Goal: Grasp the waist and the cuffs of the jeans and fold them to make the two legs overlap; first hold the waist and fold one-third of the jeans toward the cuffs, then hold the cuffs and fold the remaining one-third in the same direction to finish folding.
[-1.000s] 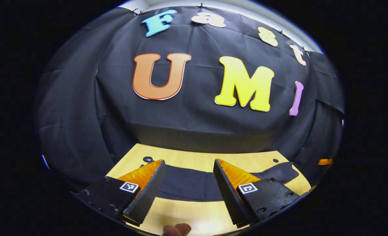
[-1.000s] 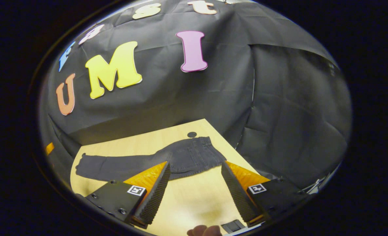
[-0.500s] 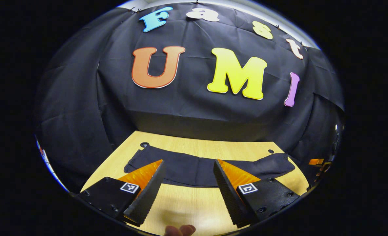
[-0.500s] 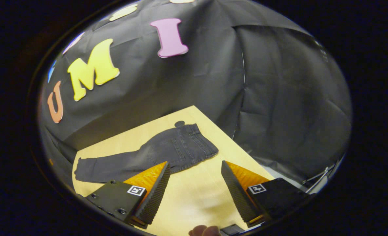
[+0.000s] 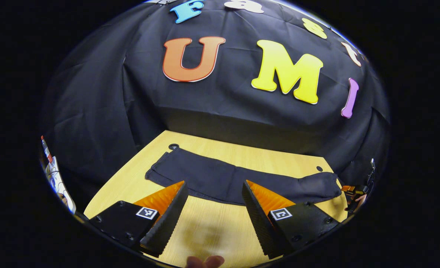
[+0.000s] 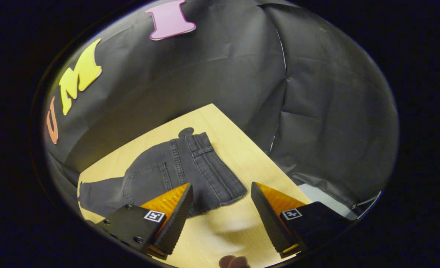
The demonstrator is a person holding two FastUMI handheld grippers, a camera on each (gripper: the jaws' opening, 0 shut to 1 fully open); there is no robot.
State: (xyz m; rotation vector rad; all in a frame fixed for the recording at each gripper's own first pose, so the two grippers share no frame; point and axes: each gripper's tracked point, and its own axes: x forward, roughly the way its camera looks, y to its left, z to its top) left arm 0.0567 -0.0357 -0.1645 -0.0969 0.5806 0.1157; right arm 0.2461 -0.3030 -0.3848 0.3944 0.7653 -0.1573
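Dark grey jeans lie flat along the wooden table, legs one over the other. In the left gripper view the cuffs are at the left end and the waist at the right end. My left gripper hangs open above the table's near side, in front of the legs, with nothing between its fingers. In the right gripper view the waist lies just beyond my right gripper, which is open and holds nothing. The legs run off to the left.
The light wooden table has a small dark hole near each far corner. Black cloth walls close in the back and the right side. The table's right edge runs close to the waist.
Both grippers have tilted down and come nearer to the table. The jeans appear larger and more of them shows; the right gripper has swung toward the waist. The jeans have not moved.
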